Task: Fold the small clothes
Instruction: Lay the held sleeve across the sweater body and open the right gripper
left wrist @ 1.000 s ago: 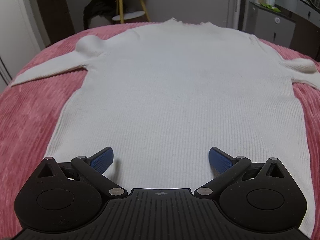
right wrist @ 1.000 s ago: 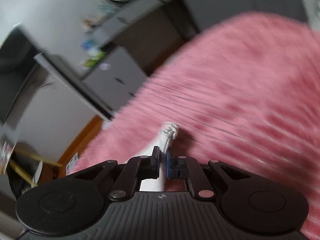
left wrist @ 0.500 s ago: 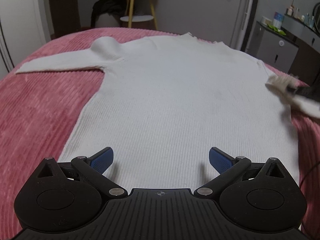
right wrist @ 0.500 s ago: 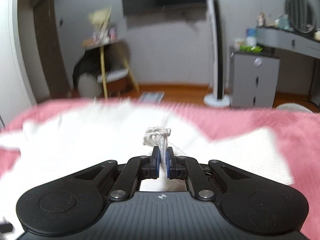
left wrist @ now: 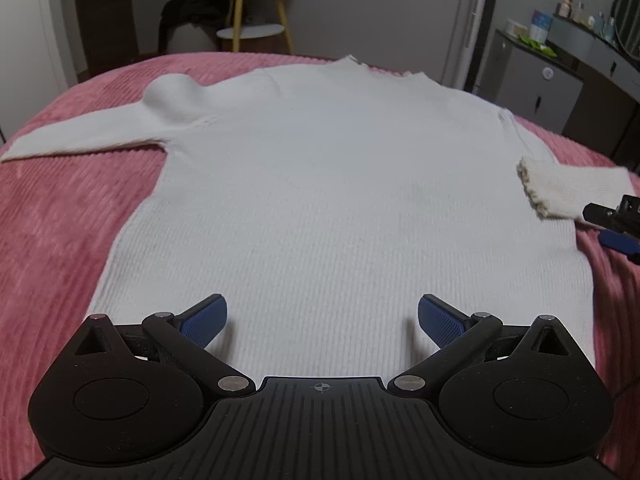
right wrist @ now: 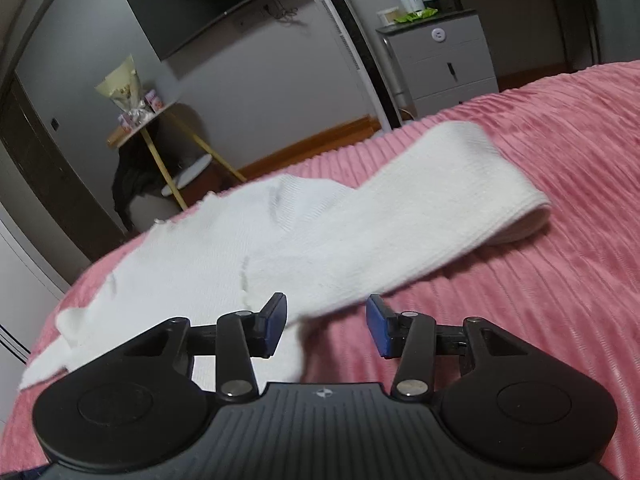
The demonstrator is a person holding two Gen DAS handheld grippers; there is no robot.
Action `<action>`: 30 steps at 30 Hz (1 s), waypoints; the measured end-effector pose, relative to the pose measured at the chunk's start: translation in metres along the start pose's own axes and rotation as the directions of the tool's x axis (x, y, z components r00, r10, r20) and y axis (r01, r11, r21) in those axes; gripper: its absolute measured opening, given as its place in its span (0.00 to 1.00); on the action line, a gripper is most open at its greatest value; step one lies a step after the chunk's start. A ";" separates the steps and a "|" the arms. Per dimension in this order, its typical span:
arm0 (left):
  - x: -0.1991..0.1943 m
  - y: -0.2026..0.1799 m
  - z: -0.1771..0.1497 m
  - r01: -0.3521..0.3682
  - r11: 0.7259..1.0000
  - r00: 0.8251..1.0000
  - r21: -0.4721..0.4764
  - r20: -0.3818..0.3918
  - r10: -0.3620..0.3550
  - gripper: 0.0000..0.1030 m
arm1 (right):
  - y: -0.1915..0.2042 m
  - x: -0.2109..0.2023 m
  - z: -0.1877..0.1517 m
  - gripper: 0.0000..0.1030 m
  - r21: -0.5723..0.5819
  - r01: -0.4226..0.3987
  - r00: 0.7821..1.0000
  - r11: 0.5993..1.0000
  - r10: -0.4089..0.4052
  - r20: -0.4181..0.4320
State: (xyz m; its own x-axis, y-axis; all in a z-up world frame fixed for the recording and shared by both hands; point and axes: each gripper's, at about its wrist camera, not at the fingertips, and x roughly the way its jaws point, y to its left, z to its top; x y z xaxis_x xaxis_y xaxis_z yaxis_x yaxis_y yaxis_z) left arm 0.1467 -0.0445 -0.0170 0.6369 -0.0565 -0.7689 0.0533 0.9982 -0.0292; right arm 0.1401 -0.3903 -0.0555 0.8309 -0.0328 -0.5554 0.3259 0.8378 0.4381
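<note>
- A pink ribbed bedspread (left wrist: 60, 216) covers the bed
- A wall-mounted television (right wrist: 208, 12) hangs dark
- A yellow-legged side table (right wrist: 168, 148) carries a wrapped bouquet (right wrist: 122, 88), with dark clothing (right wrist: 130, 178) draped beside it
- A grey drawer cabinet (right wrist: 444, 60) stands near a white tower fan (left wrist: 474, 20)

Opening right claw (right wrist: 326, 326) over white sweater sleeve (right wrist: 420, 216), pink bedspread (right wrist: 560, 280).

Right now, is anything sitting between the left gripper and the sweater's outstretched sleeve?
Nothing visible. Only the sweater's own flat body and bare pink bedspread lie between the open left gripper and that sleeve.
</note>
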 end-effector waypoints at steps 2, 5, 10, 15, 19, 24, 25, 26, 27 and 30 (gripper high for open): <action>0.001 -0.001 -0.002 -0.017 1.000 1.000 0.012 -0.004 0.017 1.00 | -0.003 0.005 -0.001 0.42 0.004 0.015 1.000 1.000 -0.015 -0.006; 0.003 0.002 -0.003 -0.026 1.000 1.000 -0.001 -0.018 0.026 1.00 | 0.003 0.006 -0.003 0.41 -0.020 0.031 1.000 0.999 -0.031 -0.004; 0.006 0.004 -0.003 -0.041 0.999 0.999 0.002 -0.023 0.041 1.00 | 0.011 0.007 -0.004 0.41 -0.058 0.038 0.999 0.998 -0.038 0.009; 0.008 0.011 -0.004 -0.045 0.999 0.998 -0.024 -0.033 0.044 1.00 | 0.010 0.007 -0.004 0.39 -0.058 0.041 0.999 0.997 -0.041 0.014; 0.009 0.016 -0.004 -0.054 0.998 0.998 -0.038 -0.031 0.053 1.00 | 0.012 0.007 -0.005 0.37 -0.074 0.050 0.999 0.996 -0.049 0.017; 0.008 0.022 -0.001 -0.065 0.996 0.998 -0.056 -0.030 0.063 1.00 | 0.012 0.003 -0.001 0.37 -0.028 0.003 1.000 1.000 -0.002 0.011; 0.008 0.024 -0.001 -0.065 0.996 0.998 -0.064 -0.030 0.063 1.00 | 0.011 0.004 0.000 0.37 -0.009 -0.017 1.000 1.000 0.017 0.005; 0.008 0.025 -0.001 -0.063 0.995 0.998 -0.072 -0.032 0.061 1.00 | 0.011 0.005 0.000 0.37 0.007 -0.035 0.999 0.999 0.035 -0.005; 0.008 0.027 0.000 -0.060 0.995 0.998 -0.077 -0.034 0.057 1.00 | 0.010 0.007 0.000 0.37 0.021 -0.049 0.999 0.999 0.050 -0.013; 0.010 0.029 0.001 -0.052 0.995 0.998 -0.086 -0.039 0.049 1.00 | 0.012 0.013 -0.004 0.37 0.026 -0.064 0.997 0.998 0.065 -0.040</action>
State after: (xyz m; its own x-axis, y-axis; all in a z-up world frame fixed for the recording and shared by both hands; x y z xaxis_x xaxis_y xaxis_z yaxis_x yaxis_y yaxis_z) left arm 0.1553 -0.0163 -0.0247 0.6085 -0.0067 -0.7935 -0.0465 0.9979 -0.0441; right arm 0.1529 -0.3783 -0.0597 0.8318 0.0440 -0.5534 0.2834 0.8235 0.4914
